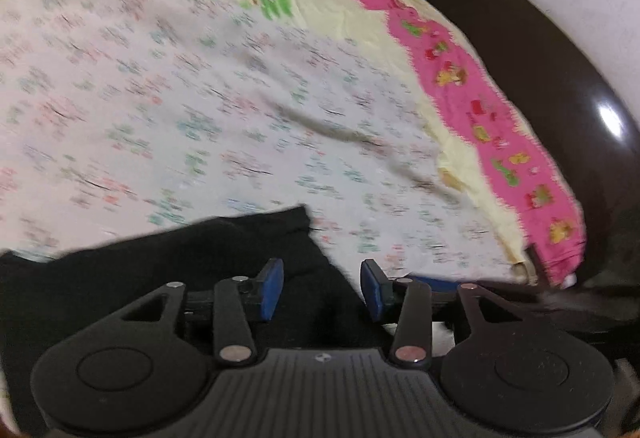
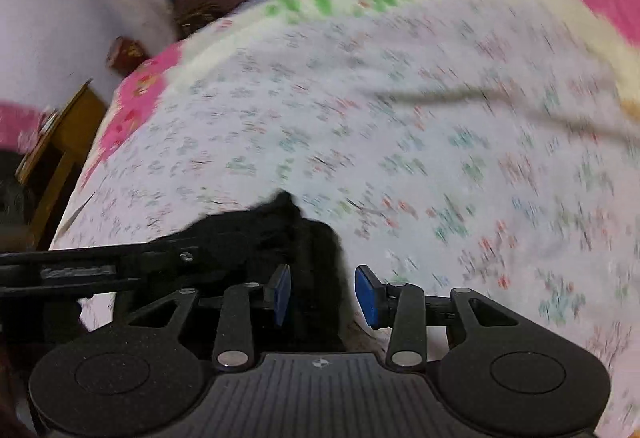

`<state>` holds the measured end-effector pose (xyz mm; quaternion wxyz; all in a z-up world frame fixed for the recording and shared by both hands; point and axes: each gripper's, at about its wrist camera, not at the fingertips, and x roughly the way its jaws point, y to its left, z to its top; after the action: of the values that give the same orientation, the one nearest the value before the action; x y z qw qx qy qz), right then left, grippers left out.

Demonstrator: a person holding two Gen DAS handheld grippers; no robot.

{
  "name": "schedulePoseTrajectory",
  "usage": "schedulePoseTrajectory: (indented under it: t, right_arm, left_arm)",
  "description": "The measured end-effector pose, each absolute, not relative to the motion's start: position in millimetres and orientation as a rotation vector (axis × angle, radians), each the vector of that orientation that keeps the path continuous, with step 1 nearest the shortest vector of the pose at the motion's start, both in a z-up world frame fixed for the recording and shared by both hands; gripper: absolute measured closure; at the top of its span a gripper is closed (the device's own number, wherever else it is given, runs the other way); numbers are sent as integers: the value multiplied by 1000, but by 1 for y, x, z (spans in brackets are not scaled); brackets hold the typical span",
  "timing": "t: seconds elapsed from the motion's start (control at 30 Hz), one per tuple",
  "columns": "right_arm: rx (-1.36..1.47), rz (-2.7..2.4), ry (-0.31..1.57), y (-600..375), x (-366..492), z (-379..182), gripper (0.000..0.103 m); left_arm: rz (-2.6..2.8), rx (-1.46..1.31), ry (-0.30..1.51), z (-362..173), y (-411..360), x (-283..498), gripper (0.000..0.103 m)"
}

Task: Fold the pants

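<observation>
We see a big bed (image 1: 200, 78) with a flowery sheet filling both pictures. Our black pants (image 1: 140, 270) lie low in the left picture, mostly to the lower left, stretching sideways. Our left gripper (image 1: 322, 288) is right above their right edge, fingers spread, touching nothing. In the right picture, our right gripper (image 2: 322, 294) has cloth between its spread fingers, but we cannot tell if they pinch it.
</observation>
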<state>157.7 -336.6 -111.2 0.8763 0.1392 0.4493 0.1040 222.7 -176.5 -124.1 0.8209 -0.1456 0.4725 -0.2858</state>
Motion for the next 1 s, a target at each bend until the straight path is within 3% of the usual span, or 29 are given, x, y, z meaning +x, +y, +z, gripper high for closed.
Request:
schedulePoseTrajectory:
  t: [0.13, 0.3, 0.4, 0.5, 0.63, 0.73, 1.0]
  right_arm:
    - [224, 361, 891, -303, 157, -102, 78]
    - [177, 428, 994, -275, 177, -134, 80]
    - [141, 367, 1072, -276, 195, -166, 98]
    - [189, 333, 1129, -287, 205, -186, 103]
    - [211, 338, 1144, -290, 210, -169, 98]
    - [192, 362, 1128, -284, 205, -154, 83]
    - [138, 382, 1075, -273, 217, -152, 82]
  left_arm:
    - [-494, -156, 972, -119, -162, 218, 50]
    - [-387, -50, 1001, -131, -150, 216, 49]
    - [-331, 15, 1068, -149, -148, 215, 49]
    - [-314, 29, 1092, -154, -148, 212, 49]
    - [-277, 24, 1100, -145, -150, 213, 46]
    - [-243, 16, 1097, -137, -150, 213, 42]
    - [-154, 23, 1090, -128, -145, 204, 40]
